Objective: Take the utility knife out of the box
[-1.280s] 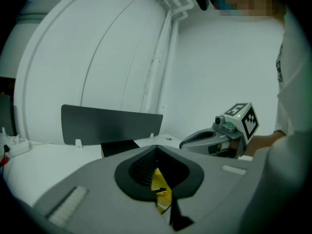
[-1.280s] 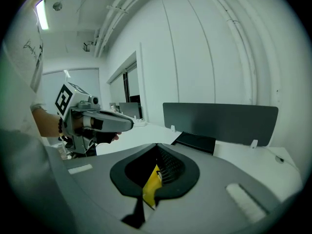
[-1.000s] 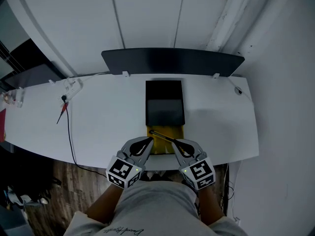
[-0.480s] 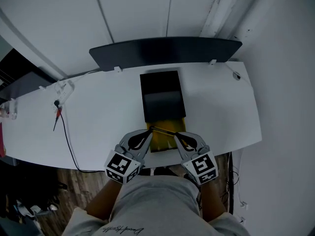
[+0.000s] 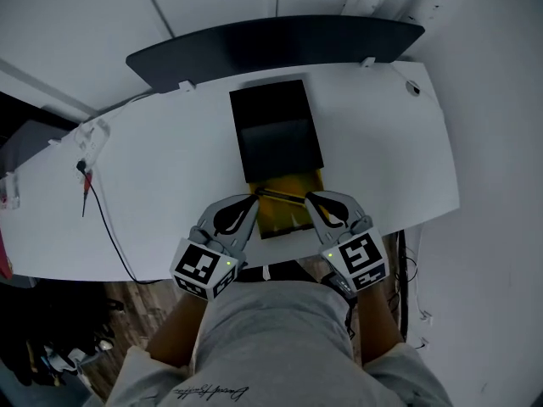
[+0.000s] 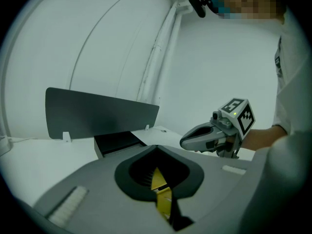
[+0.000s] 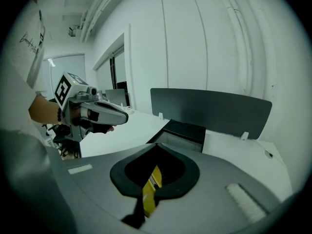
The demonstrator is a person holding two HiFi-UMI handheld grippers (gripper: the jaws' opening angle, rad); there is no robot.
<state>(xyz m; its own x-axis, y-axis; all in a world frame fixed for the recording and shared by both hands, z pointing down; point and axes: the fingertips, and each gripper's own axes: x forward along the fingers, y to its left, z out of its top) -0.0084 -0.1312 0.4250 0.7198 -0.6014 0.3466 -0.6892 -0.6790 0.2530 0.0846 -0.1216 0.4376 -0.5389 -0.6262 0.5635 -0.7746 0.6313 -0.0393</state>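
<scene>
Left gripper [image 5: 252, 200] and right gripper [image 5: 310, 198]: jaws fully closed. Tips meet the ends of a thin dark bar, apparently the utility knife [image 5: 281, 196], over the yellow tray [image 5: 284, 216] projecting from the black box [image 5: 276, 130].

A white desk with a curved front [image 5: 170, 168] fills the middle. A dark grey curved screen panel [image 5: 271, 45] stands along its 12 o'clock edge, against white panelled walls [image 5: 76, 24]. Brown wood-plank floor [image 5: 127, 299] shows at 8 o'clock, and a thin black cable [image 5: 104, 227] lies across the desk at 9 o'clock.
</scene>
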